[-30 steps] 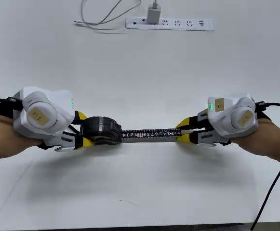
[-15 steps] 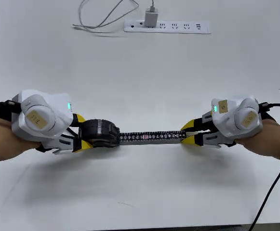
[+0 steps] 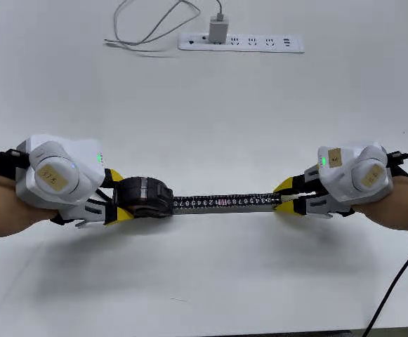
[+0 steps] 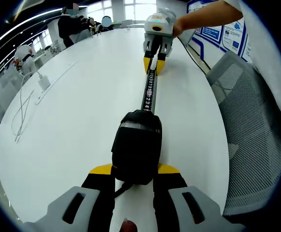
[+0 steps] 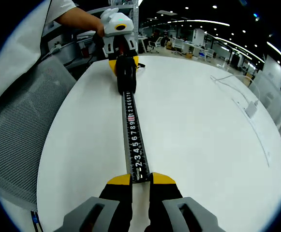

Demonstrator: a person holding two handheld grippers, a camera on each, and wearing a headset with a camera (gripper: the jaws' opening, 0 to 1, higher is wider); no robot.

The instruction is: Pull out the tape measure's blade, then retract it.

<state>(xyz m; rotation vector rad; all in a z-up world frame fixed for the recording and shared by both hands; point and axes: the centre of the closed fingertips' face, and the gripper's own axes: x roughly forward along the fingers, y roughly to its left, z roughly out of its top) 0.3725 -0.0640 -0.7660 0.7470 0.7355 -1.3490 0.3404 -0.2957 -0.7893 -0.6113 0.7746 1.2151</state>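
A black tape measure case lies on the white table, and my left gripper is shut on it from the left; in the left gripper view the case sits between the yellow-tipped jaws. Its dark numbered blade runs rightwards out of the case, low over the table. My right gripper is shut on the blade's end. In the right gripper view the blade stretches from my right gripper away to the case.
A white power strip with a plugged-in charger and a looped white cable lies at the table's far edge. A black cord trails off the right gripper. A mesh chair stands beside the table.
My right gripper has moved to the right with the blade's end, and more of the blade has come out of the case. The left gripper still holds the case.
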